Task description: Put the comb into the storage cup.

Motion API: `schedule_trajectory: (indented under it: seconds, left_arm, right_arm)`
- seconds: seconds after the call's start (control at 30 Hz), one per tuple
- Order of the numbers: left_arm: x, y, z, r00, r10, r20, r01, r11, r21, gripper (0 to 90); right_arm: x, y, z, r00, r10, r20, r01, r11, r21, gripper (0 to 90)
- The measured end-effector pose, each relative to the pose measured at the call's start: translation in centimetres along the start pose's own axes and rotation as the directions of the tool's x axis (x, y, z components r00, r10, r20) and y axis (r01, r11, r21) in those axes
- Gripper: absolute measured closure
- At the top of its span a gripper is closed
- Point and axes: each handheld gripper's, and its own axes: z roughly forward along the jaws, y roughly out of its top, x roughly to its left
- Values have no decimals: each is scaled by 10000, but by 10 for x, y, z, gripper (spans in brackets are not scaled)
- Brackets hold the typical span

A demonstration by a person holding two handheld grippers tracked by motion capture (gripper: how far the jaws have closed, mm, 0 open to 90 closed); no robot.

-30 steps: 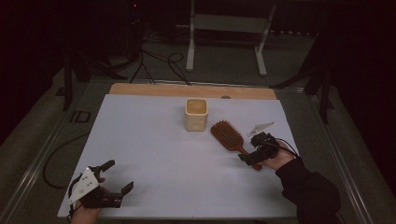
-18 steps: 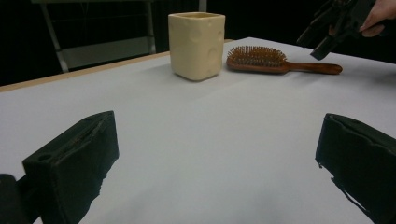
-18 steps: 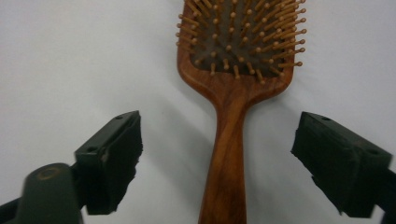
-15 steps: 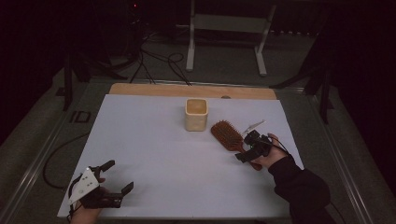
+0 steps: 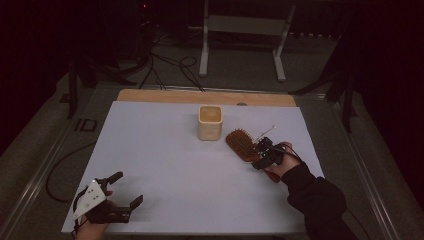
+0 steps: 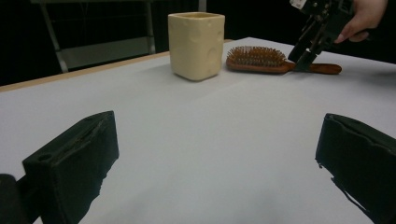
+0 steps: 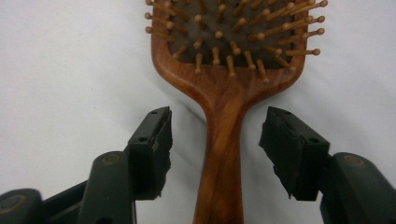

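White table, cream cup

One wooden hairbrush, one cream cup, two grippers.

Dim room; grey floor; white metal frame; trailing cables.

The high view looks forward and down over the whole bench. Both gripper views share the hairbrush: left low, distant; right directly above, close.
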Motion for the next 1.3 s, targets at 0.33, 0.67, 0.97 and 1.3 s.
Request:
schedule_trajectory:
  seconds: [0.33, 0.67, 0.97, 1.3]
  left_arm:
    - [0, 0, 0, 10000, -34, -3, 34, 10000, -25, 0]
    - [0, 0, 0, 10000, -13, 15, 13, 10000, 13, 0]
    - [0, 0, 1, 10000, -68, 23, 68, 10000, 10, 0]
    - [0, -1, 1, 9999, -95, 43, 95, 10000, 27, 0]
  right_arm:
    - [-2, 8, 6, 9999, -25, 102, 17, 9974, 725, 592]
    - [-2, 11, 9, 9999, 131, 36, -134, 9948, 1009, 668]
    - [-1, 15, 10, 9993, 376, 39, -378, 9896, 1384, 708]
    - [0, 10, 10, 9994, 354, -47, -348, 9945, 991, 731]
